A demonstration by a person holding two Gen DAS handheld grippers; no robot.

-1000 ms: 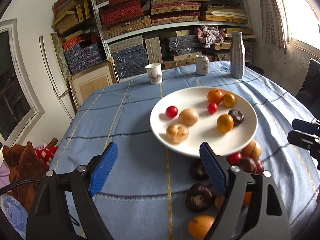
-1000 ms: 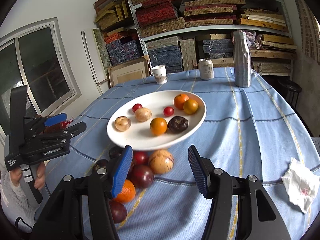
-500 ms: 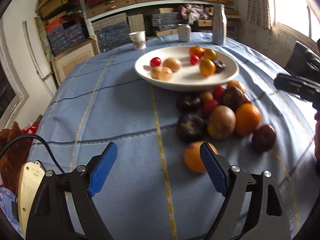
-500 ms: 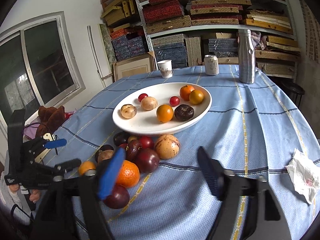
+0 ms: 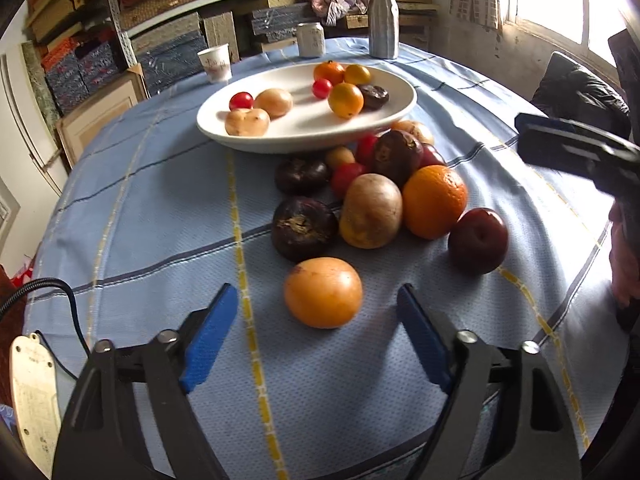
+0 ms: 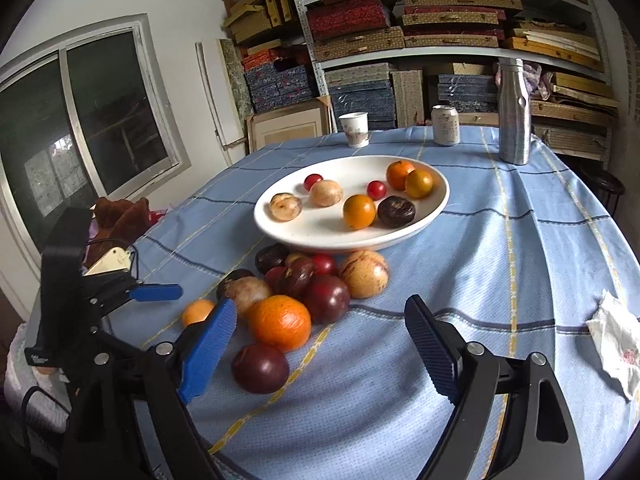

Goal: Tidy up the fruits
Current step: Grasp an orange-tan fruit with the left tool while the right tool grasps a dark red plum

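Note:
A white plate [image 5: 402, 109] [image 6: 438, 204] holds several small fruits. In front of it a pile of loose fruit lies on the blue cloth. A yellow-orange fruit [image 5: 323, 293] [image 6: 197, 312] is nearest my left gripper [image 5: 317, 295]. The left jaws are closing, with this fruit between the fingertips and the pads clear of it. My right gripper [image 6: 320, 307] hangs above an orange [image 6: 279, 322] and a dark plum [image 6: 260, 368]. Its jaws are opening and hold nothing. Each gripper also appears in the other's view, the left gripper [image 6: 156, 292] and the right gripper [image 5: 560, 140].
A paper cup [image 6: 354, 130], a can [image 6: 446, 125] and a metal bottle [image 6: 514, 112] stand at the table's far side. A crumpled tissue [image 6: 616, 340] lies at the right. Shelves of boxes fill the back wall, and a window is on the left.
The left gripper has tipped down and come in on the loose fruit, so the yellow-orange fruit now lies between its narrower jaws. The right jaws have spread wider.

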